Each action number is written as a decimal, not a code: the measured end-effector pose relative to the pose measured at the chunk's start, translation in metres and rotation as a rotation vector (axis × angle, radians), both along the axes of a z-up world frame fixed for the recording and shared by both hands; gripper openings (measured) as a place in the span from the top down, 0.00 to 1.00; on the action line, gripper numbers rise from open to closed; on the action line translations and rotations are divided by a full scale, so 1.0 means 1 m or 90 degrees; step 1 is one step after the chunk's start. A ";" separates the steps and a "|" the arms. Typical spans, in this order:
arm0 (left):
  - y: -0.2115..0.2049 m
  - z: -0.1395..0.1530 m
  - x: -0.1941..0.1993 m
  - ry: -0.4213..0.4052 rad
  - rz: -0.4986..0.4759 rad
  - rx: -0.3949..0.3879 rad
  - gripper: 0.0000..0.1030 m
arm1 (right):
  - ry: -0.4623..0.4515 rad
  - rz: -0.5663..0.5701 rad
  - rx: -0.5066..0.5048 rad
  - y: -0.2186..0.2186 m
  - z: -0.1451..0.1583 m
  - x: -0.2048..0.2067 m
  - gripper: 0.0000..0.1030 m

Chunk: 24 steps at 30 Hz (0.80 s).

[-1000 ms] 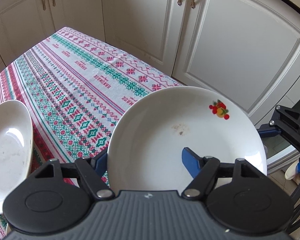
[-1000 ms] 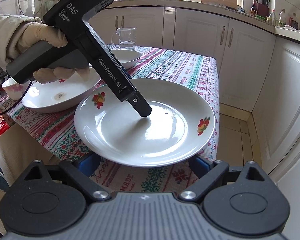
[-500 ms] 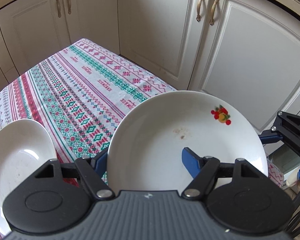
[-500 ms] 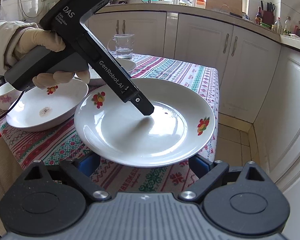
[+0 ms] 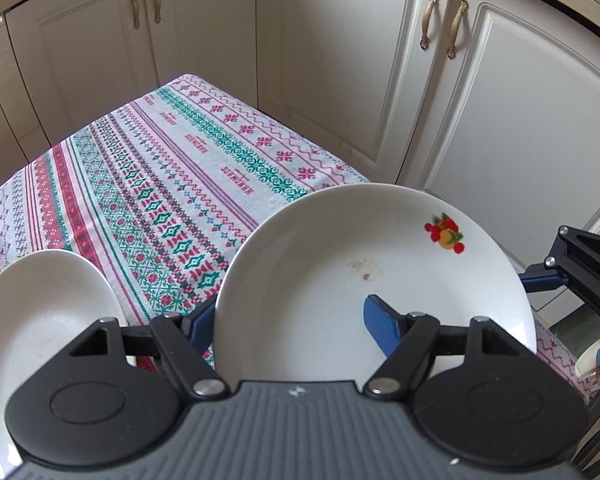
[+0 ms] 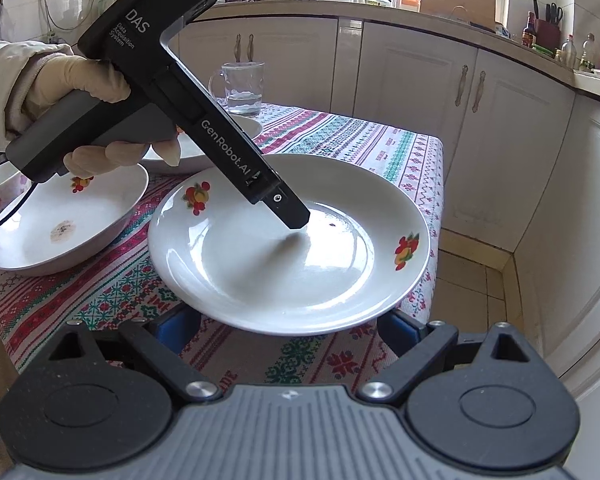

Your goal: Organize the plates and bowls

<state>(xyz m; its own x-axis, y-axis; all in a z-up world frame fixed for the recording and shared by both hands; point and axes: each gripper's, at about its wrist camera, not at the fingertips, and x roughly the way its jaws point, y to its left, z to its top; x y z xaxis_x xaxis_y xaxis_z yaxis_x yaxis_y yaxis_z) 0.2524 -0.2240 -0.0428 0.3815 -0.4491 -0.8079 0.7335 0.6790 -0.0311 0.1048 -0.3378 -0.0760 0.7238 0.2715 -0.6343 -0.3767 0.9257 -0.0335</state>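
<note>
Your left gripper (image 5: 292,316) is clamped on the near rim of the fruit-print plate (image 5: 372,272), one blue finger (image 5: 380,320) pressed on the inner face and the other under the rim, so the plate hangs from that one pinch. From the right wrist camera, the plate (image 6: 292,248) sits slightly tilted over the table's near right corner, its rim reaching past the table edge (image 6: 436,216).

Your right gripper (image 6: 288,328) has its fingers spread wide under the plate's near rim, holding nothing; it looks placed to catch or steady the plate.

Further out, a second plate (image 6: 60,220) with a smear at its centre lies toward the left edge, a bowl (image 6: 188,152) behind it, and a glass mug (image 6: 242,88) near the far edge. Stacking there seems the likely aim.
</note>
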 end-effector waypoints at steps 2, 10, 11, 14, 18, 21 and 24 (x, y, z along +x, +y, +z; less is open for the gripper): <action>0.000 0.000 0.002 0.001 0.005 -0.002 0.28 | 0.002 0.000 0.003 0.000 -0.001 0.001 0.06; -0.002 -0.002 0.005 -0.006 0.006 0.004 0.28 | 0.003 -0.004 0.005 -0.001 0.000 0.002 0.06; -0.002 -0.002 0.005 -0.006 0.006 0.004 0.28 | 0.002 -0.005 0.004 -0.002 0.000 0.003 0.06; -0.001 -0.003 0.006 -0.004 0.004 0.007 0.28 | 0.003 -0.007 0.005 -0.002 -0.001 0.004 0.06; -0.001 -0.005 0.005 -0.005 0.002 0.012 0.27 | 0.005 -0.005 -0.002 -0.001 -0.001 0.003 0.06; -0.001 -0.005 0.004 -0.005 0.000 0.013 0.27 | 0.006 -0.004 -0.010 0.001 -0.001 0.005 0.06; -0.001 -0.004 0.003 -0.004 -0.002 0.012 0.27 | 0.008 -0.004 -0.010 0.000 -0.001 0.006 0.06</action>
